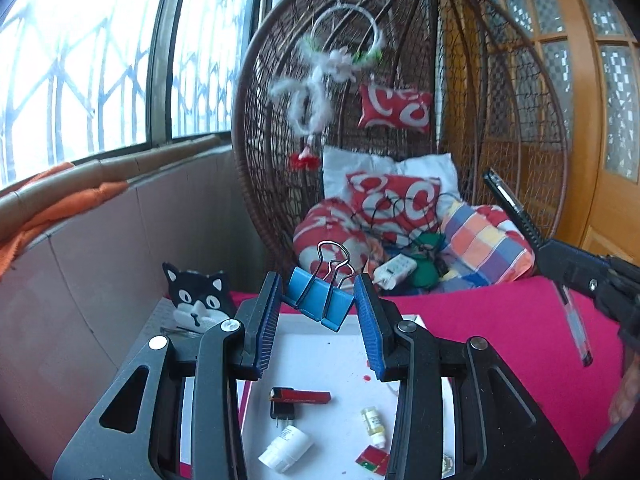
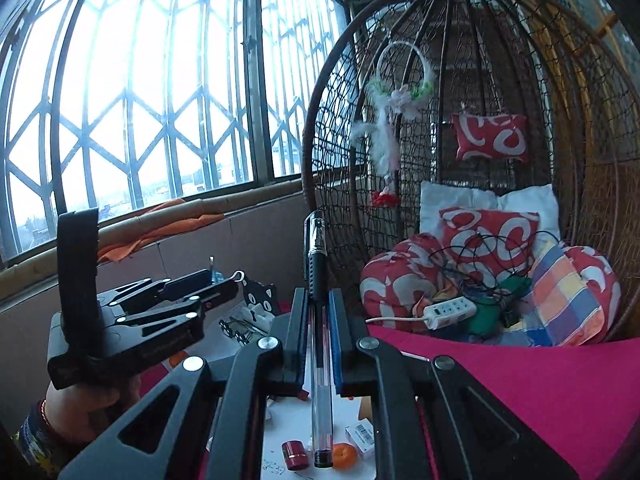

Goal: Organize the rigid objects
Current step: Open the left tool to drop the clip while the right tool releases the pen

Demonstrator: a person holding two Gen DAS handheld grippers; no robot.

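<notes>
A pink-covered surface before a wicker hanging chair is seen. A blue binder clip is clamped by the left gripper above a white tray. At three o'clock, a pen is pinched upright in the right gripper.

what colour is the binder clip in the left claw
Blue, with silver wire handles. The binder clip shows best in the left wrist view, between the left claw pads.

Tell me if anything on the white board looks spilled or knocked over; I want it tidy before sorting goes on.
A few small red spots stain the white board near the right finger of the left gripper, like drips. A small yellowish bottle and a white cylinder lie on their sides. Nothing looks broken.
</notes>
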